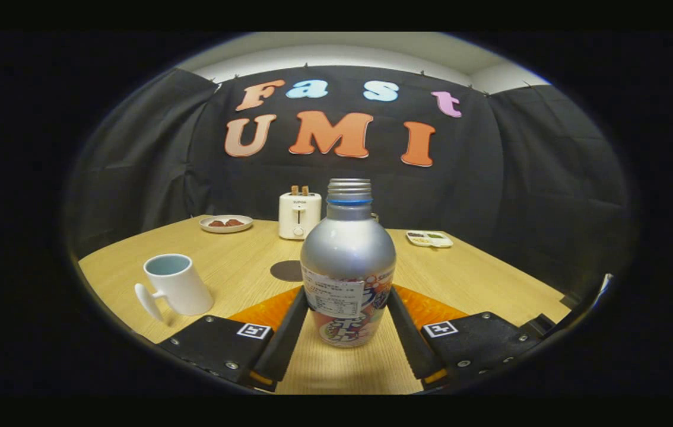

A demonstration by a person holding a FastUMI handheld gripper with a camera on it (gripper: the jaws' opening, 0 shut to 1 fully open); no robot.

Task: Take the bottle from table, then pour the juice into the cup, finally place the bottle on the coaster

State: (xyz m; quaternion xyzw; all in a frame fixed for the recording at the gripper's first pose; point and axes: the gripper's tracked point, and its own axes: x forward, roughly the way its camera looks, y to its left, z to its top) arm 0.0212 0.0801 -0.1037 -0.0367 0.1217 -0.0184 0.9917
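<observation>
Two fingers (pixel 289 323) of the claw (pixel 345 323) flanking a bottle (pixel 348 261), one on each side of its lower body, both appearing to touch the label area; looks clenched on the bottle, though firm pressure cannot be confirmed. Bottle upright on the light wooden tabletop (pixel 479 279), silver metal body, threaded neck uncapped, blue ring just under the threads, printed label around the lower half. Near left of the bottle, a white cup (pixel 176 284) with a pale blue inside, handle pointing toward the near left, standing well apart from the fingers. Just behind the bottle on its left, a dark round coaster (pixel 286 270) lying flat, partly hidden by the bottle. Orange mat (pixel 265 311) under the near part of the scene, showing on both sides beyond the fingers. Far beyond, a white toaster (pixel 299 214) with two slices standing up in its slots. Far left of the toaster, a small plate (pixel 225 223) carrying brownish pieces. Far right, a shallow white tray (pixel 429 238) with small compartments, contents too small to tell.
</observation>
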